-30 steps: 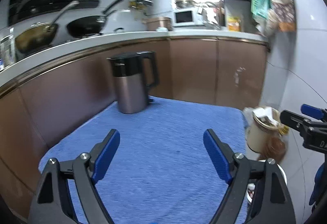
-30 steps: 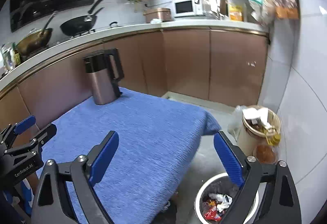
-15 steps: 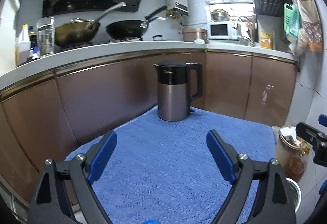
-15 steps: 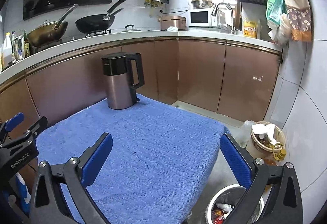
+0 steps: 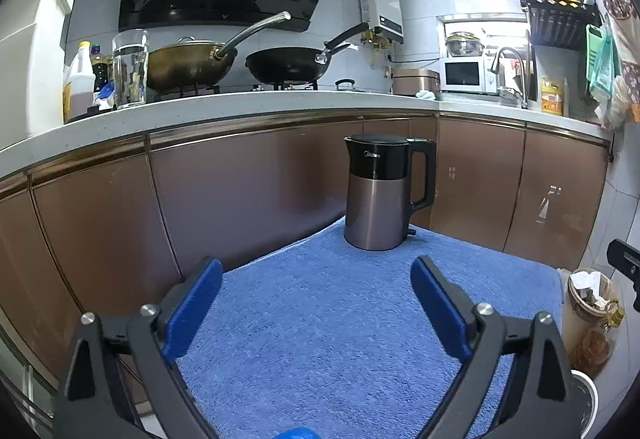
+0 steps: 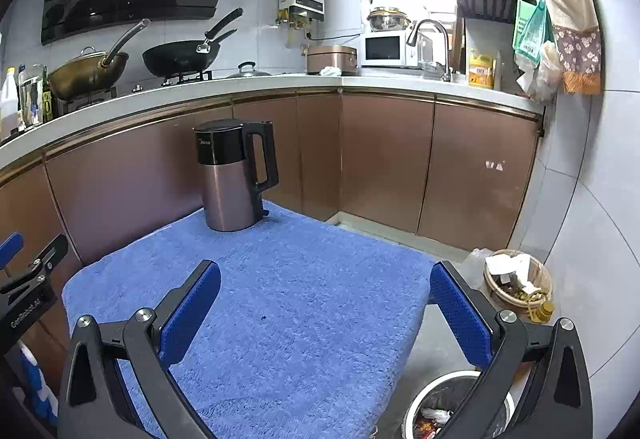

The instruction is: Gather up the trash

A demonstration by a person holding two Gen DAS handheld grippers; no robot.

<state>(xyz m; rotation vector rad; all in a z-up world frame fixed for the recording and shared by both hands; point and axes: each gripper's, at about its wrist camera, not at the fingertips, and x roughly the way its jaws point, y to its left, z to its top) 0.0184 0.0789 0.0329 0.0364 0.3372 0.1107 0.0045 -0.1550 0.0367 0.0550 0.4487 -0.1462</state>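
- The left claw (image 5: 316,303) hovers over the blue towel (image 5: 328,319) covering the tabletop; its jaws are opening, already wide apart, with nothing between them.
- The right claw (image 6: 326,307) also stands wide apart and empty, above the same towel's 3 o'clock edge.
- No loose trash shows on the towel. The only trash in view lies in the white-rimmed waste bin (image 6: 424,399) on the floor at 5 o'clock in the right wrist view, partly hidden behind the right claw's arm.
- An electric kettle (image 5: 380,195) stands upright at 12 o'clock on the towel, at its far edge, well apart from both claws.
- A wicker basket (image 6: 516,279) holding paper scraps sits on the floor at 3 o'clock, just beside the wall, with a small yellow-capped bottle (image 6: 540,305) at its rim.
- Judged from this, the tabletop looks done, so collection is likely near its end or moving to the floor.
- Risk: a claw sweeping forward could knock the kettle off the far edge, since the towel gives a soft footing.
- Risk: reaching down at 3 o'clock, a claw could snag the towel's hanging edge and drag the kettle, or tip the basket and spill its scraps.
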